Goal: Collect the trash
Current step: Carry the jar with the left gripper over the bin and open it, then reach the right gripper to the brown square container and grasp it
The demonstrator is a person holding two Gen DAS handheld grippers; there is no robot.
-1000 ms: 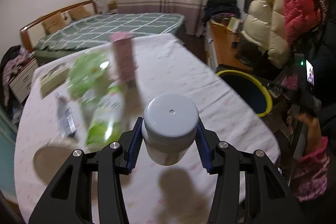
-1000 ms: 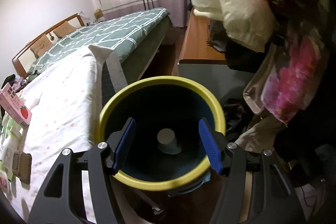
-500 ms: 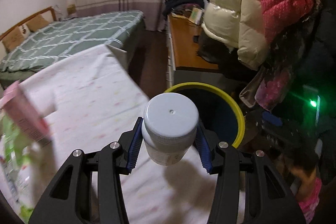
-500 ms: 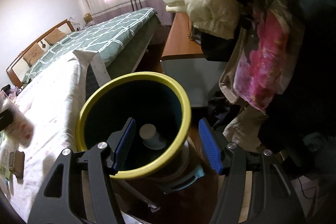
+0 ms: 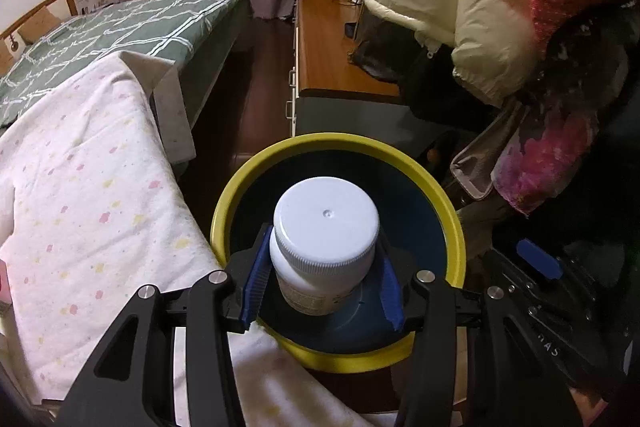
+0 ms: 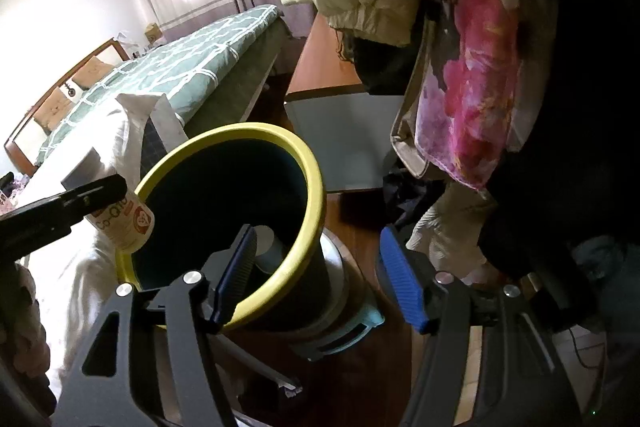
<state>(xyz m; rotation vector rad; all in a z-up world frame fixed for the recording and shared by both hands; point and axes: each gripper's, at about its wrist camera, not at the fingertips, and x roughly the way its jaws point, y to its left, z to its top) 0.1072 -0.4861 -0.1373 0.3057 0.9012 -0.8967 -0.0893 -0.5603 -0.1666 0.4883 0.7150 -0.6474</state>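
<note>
White plastic screw-cap bottle (image 5: 325, 251) clamped upright in left gripper (image 5: 322, 281), directly over yellow-rimmed dark bin (image 5: 452, 223), inside near rim. Right gripper (image 6: 320, 275) gapes empty, straddling bin rim.

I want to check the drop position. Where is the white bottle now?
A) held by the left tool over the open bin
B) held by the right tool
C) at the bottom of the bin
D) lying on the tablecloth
A: the left tool grips the white bottle above the yellow-rimmed bin.

Left tongs (image 5: 322, 285) clamped, right tongs (image 6: 320, 277) spread.
</note>
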